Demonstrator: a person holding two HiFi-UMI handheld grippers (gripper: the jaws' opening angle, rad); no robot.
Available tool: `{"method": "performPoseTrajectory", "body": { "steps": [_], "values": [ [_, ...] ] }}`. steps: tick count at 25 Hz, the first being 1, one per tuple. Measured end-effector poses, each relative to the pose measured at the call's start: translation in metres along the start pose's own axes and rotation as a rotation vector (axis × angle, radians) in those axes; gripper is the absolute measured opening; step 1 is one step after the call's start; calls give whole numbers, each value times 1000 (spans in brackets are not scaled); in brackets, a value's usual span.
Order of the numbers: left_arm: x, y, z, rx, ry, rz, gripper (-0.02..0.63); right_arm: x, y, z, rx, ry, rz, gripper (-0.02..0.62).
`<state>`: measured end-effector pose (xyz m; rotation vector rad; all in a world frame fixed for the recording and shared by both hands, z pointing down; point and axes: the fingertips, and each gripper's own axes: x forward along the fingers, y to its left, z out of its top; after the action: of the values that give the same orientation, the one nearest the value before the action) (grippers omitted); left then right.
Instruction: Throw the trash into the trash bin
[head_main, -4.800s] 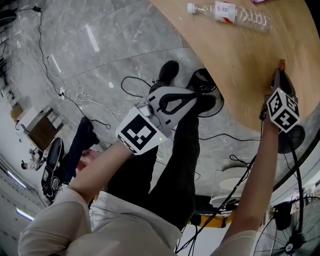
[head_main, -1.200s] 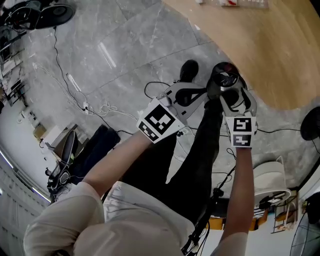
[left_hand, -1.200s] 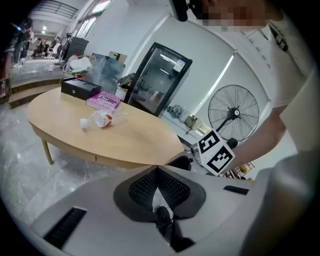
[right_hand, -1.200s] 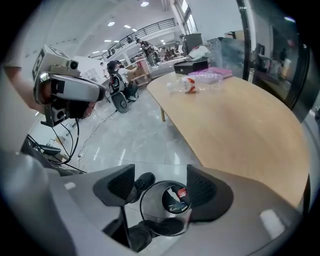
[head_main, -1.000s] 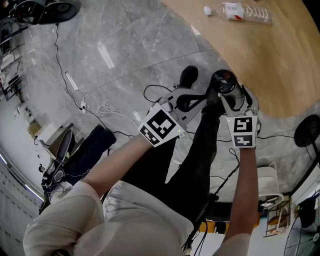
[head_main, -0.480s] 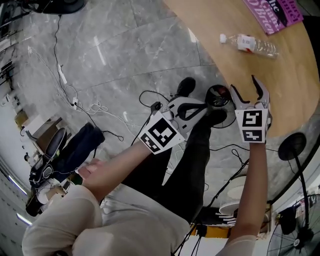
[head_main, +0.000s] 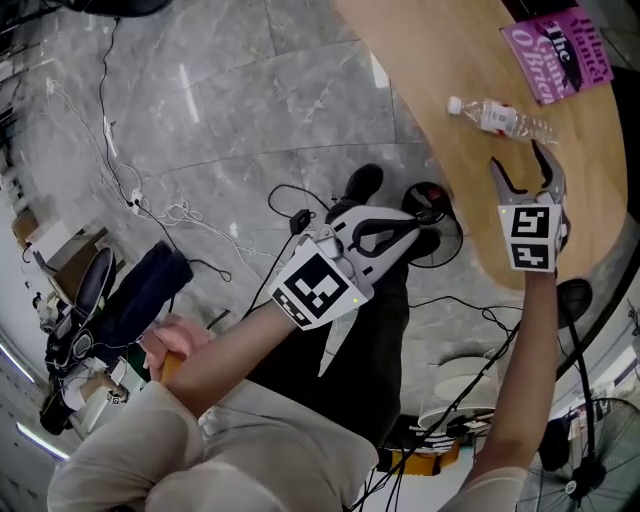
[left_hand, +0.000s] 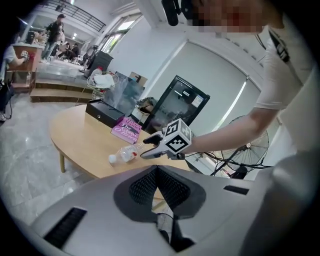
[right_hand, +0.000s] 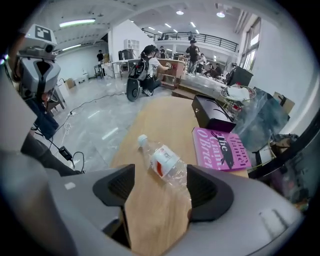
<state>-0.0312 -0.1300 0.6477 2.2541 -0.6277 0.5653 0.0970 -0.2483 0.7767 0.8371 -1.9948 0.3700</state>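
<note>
The head view looks steeply down at the floor (head_main: 250, 100), with the bench (head_main: 470, 60) at 2 o'clock. The right gripper view skims the bench, close to the bottle (right_hand: 162, 162); the left gripper view shares both from farther off.

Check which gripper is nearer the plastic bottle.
Right. The right gripper, open, is just short of the bottle; the left gripper, shut, is farther off, over the floor.

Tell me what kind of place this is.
Probably a large open workspace or lab hall: a polished stone floor strewn with cables, a railed mezzanine above people at workbenches, and a wooden table.
</note>
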Motion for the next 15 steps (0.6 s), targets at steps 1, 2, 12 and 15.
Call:
{"method": "performPoseTrajectory", "body": {
  "steps": [1,2,12,15],
  "values": [
    [0,1,-1,-6,-7,6,6,3,-5,-1,-10,5,-8,337],
    [-1,3,-1,-13,-12,12,6,7,-10,-2,-22,11,-15,337],
    [-15,35,5,-85,-20,34,6,49,-23,4,-184,128,40,348],
    [-17,43,4,-98,-31,46,6,60,-25,0,-221,152,45,360]
  ]
}}
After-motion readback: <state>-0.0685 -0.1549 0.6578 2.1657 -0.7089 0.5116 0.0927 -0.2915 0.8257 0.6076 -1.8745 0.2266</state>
